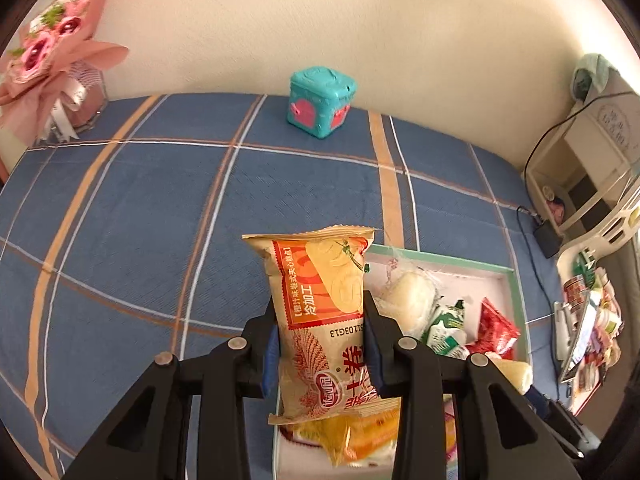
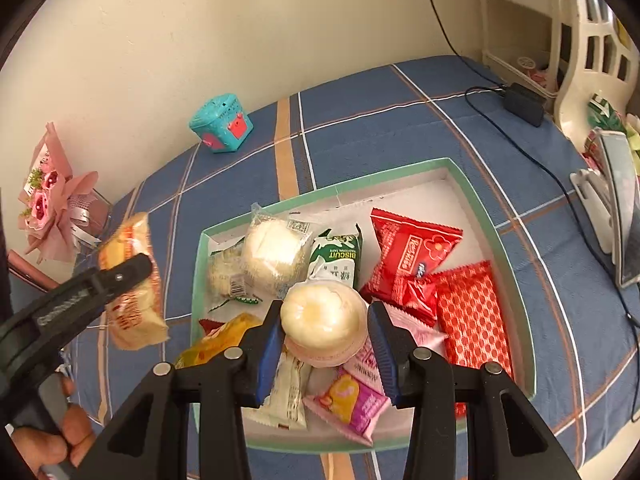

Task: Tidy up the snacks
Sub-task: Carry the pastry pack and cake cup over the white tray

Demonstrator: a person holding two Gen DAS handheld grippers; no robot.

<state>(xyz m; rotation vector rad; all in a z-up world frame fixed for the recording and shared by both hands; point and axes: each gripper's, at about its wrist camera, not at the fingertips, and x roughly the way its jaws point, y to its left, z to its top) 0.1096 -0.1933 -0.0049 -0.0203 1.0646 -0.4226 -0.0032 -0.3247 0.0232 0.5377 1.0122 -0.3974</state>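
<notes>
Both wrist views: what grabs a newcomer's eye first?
Each gripper holds a snack: the left gripper clamps an upright orange-and-cream wafer packet, and the right gripper grips a round pale pastry. Below them, a green-rimmed box of mixed snacks sits on a blue plaid cloth, with a teal cube toy by the wall.

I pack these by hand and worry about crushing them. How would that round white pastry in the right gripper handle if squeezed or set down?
The round pastry looks soft and domed, so the right gripper could probably dent it if it pressed harder. Its glossy clear wrap may be slippery against the pads. It looks flat underneath, so it should likely sit rather than roll in the box.
</notes>
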